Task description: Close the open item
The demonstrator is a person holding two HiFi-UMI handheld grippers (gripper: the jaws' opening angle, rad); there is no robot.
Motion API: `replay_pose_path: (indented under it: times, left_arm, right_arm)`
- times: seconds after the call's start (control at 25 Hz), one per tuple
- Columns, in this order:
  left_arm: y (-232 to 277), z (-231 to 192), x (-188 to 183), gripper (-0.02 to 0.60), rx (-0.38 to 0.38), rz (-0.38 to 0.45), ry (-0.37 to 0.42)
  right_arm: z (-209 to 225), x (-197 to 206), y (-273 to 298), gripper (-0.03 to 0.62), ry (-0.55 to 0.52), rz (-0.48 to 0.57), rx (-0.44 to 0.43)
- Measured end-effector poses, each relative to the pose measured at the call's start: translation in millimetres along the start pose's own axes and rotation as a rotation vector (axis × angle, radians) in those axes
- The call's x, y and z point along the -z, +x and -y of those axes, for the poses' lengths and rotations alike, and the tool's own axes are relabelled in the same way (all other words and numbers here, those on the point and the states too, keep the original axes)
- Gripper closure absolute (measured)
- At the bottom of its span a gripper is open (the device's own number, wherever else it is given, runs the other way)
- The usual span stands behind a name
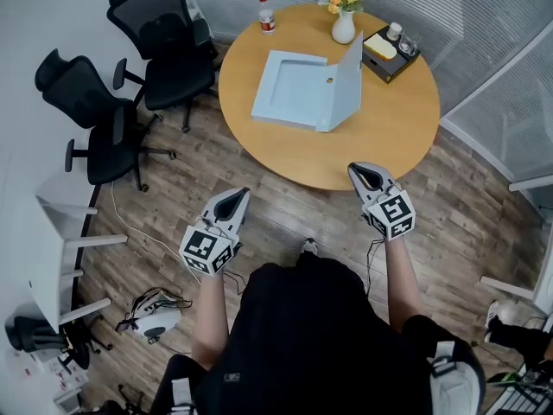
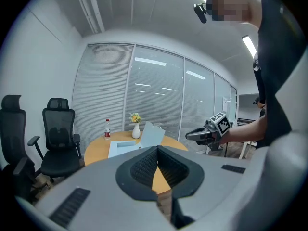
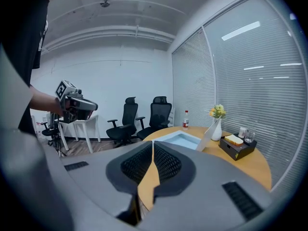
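The left tool (image 1: 238, 195) was clenched, its jaws meeting at the tips with nothing between them. The right tool (image 1: 359, 171) was clenched and empty too. Both hung over the wooden floor (image 1: 259, 206), short of the round worktop (image 1: 380, 119), with neither touching it.

The open pale blue box (image 1: 294, 89) lay flat on the worktop, well ahead of both tools and roughly between the lines they pointed along. Its lid (image 1: 348, 80) stood nearly upright on the side nearer the right tool.

Beyond the box from the tools stood a bottle (image 1: 267, 14) and a vase (image 1: 344, 26) of flowers. A dark tray (image 1: 380, 69) sat ahead of the right tool, just past the lid. Two black chairs (image 1: 168, 46) stood off to the left tool's outer side.
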State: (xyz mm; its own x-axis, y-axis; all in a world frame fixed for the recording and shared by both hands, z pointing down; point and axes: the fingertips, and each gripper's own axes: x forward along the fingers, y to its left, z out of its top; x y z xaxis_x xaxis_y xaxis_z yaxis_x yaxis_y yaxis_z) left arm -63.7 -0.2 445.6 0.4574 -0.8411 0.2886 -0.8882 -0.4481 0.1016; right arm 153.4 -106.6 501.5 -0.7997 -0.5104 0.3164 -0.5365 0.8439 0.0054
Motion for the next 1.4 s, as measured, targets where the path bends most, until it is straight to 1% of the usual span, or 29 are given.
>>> replay_pose_path:
  times: [0.24, 0.4, 0.72, 0.84, 0.92, 1.04, 1.2, 1.24, 1.4]
  left_arm:
    - [16.8, 3.0, -2.2, 0.576, 0.01, -0.009, 0.012]
    - [28.9, -2.3, -5.9, 0.576, 0.022, -0.002, 0.016]
    - [47.2, -20.8, -6.8, 0.575, 0.074, 0.015, 0.011]
    - [60.9, -36.0, -9.9, 0.577, 0.101, 0.015, 0.027]
    - [67.6, -51.2, -15.4, 0.575, 0.112, 0.013, 0.042]
    - [71.9, -80.7, -24.6, 0.576, 0.114, 0.006, 0.042]
    - [86.1, -117.1, -36.9, 0.575, 0.12, -0.007, 0.056]
    - [89.7, -124.3, -38.0, 0.576, 0.124, -0.009, 0.057]
    - [105.9, -146.8, -33.4, 0.575, 0.141, -0.025, 0.042]
  right_arm:
    - [19.5, -1.9, 0.0, 0.586, 0.006, 0.006, 0.012]
    - [31.6, -2.7, -0.1, 0.586, -0.001, 0.002, 0.03]
    - [40.6, -4.0, 0.7, 0.586, -0.006, -0.014, 0.089]
    - [53.9, -5.1, 4.5, 0.586, 0.006, -0.009, 0.139]
    - [64.4, -6.3, 11.5, 0.586, 0.038, -0.001, 0.179]
    - [69.9, -10.9, 27.8, 0.586, 0.098, 0.019, 0.208]
    - [92.3, -26.0, 45.4, 0.585, 0.231, 0.111, 0.254]
    - [97.4, -28.2, 49.0, 0.585, 0.249, 0.126, 0.269]
    - [109.2, -30.8, 61.6, 0.583, 0.239, 0.118, 0.322]
